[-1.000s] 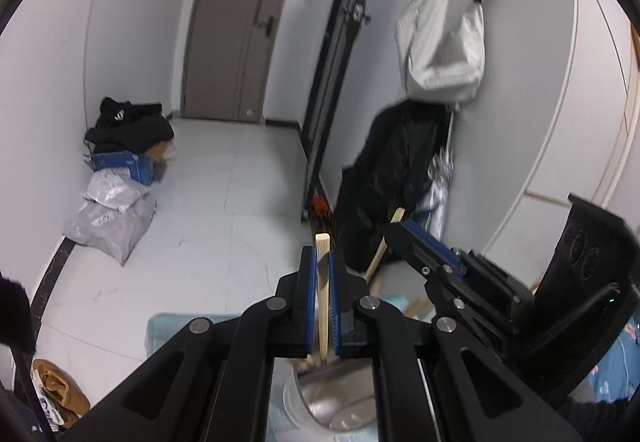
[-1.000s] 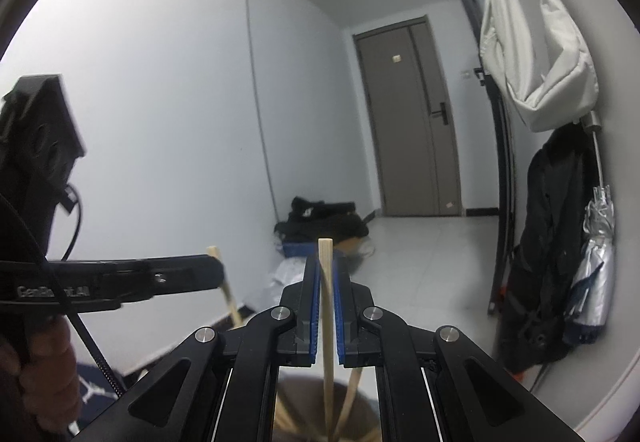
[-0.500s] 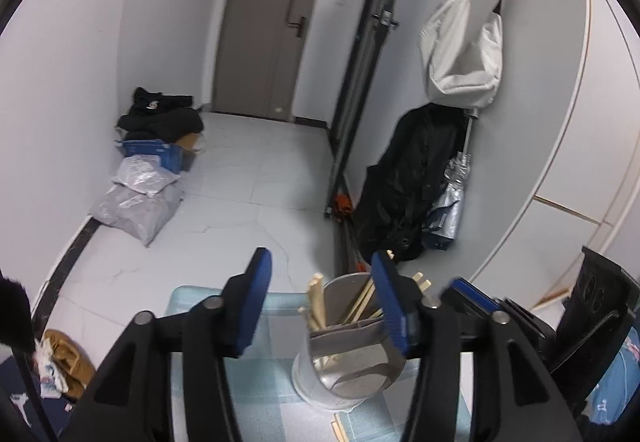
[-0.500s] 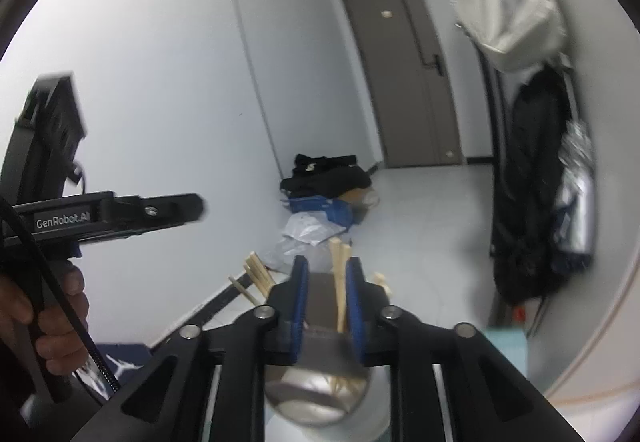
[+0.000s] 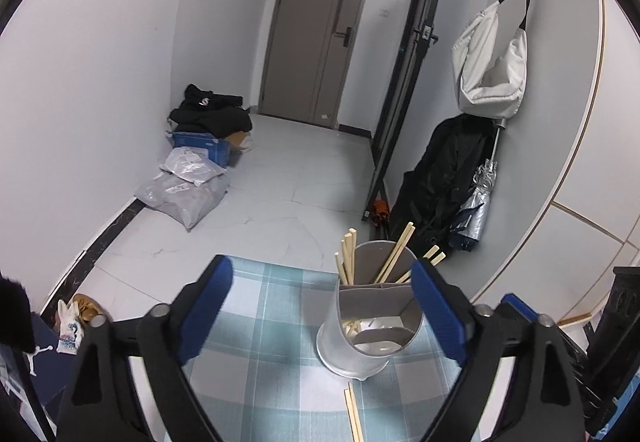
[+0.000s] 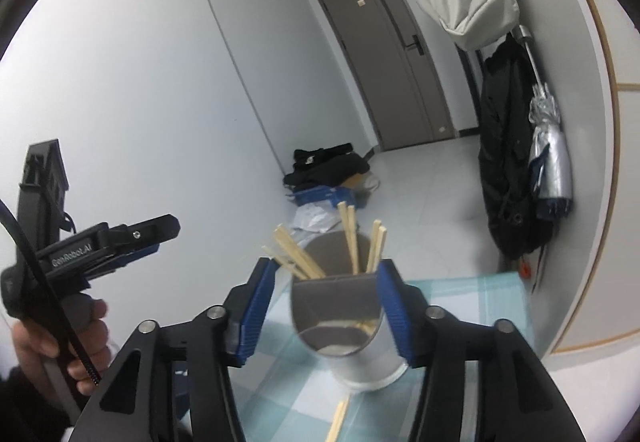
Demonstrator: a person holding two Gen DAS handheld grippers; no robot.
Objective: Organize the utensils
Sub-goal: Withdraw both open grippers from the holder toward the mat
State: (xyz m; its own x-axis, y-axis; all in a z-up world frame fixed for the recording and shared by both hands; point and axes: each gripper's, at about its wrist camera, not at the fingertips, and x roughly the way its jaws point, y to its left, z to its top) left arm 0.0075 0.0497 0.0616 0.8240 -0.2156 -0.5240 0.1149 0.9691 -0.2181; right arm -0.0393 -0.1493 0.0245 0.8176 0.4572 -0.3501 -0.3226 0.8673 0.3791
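On a table covered in a pale blue checked cloth (image 5: 276, 306) stands a metal utensil holder (image 5: 370, 326), split by a divider into compartments, with wooden chopsticks (image 5: 394, 254) leaning out of its far side at several angles. More chopsticks lie at the bottom of the near compartment, and a loose pair (image 5: 354, 414) lies flat on the cloth just in front of the holder's base.

The left gripper (image 5: 320, 310) has just been opening and its blue-padded jaws stand wide apart with nothing gripped; its right pad sits close to the holder's rim, and contact cannot be told. The right gripper (image 6: 326, 314) has also just been opening — released, its pads flank the holder on either side without pressing on it, and no chopstick is held. In the right wrist view a hand (image 6: 60, 342) grips the handle of the other gripper at the left edge.

Beyond the table: a tiled floor, a brown door (image 5: 316, 38), grey parcel bags (image 5: 184, 194) by the wall — and a white bag (image 5: 490, 70) hanging over a black coat (image 5: 444, 170)
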